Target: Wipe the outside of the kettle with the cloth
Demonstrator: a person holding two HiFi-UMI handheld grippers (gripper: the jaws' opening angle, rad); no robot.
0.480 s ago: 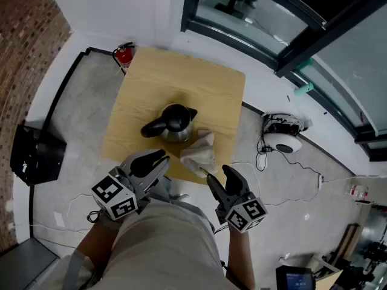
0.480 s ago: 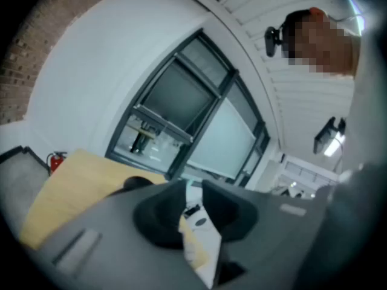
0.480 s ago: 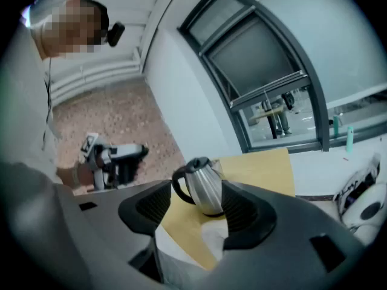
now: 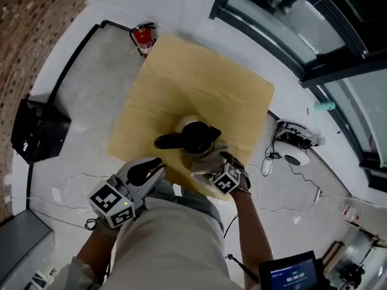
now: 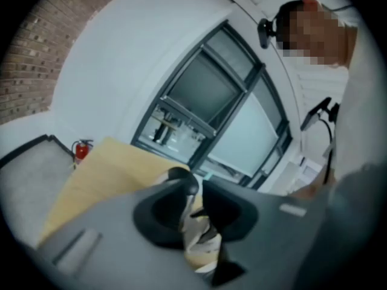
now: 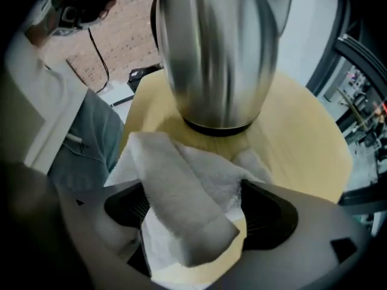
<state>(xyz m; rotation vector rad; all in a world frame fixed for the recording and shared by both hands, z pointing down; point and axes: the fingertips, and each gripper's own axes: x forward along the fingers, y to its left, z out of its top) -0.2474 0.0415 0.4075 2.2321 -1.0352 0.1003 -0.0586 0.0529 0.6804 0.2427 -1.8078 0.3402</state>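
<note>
A steel kettle with a black lid and handle stands near the front of the wooden table. The white cloth lies crumpled just in front of it. My right gripper points steeply down over the cloth. In the right gripper view its jaws are wide open, a folded part of the cloth lies between them, and the kettle rises close behind. My left gripper hovers at the table's front edge, left of the cloth. Its jaws are almost together with nothing between them.
A red fire extinguisher stands on the floor beyond the table's far left corner. A black box sits on the floor to the left. A white device with cables lies to the right. Dark window frames run along the back.
My right gripper has moved forward from off the table's edge and tipped down onto the cloth. The left gripper has stayed about where it was. The kettle has not moved.
</note>
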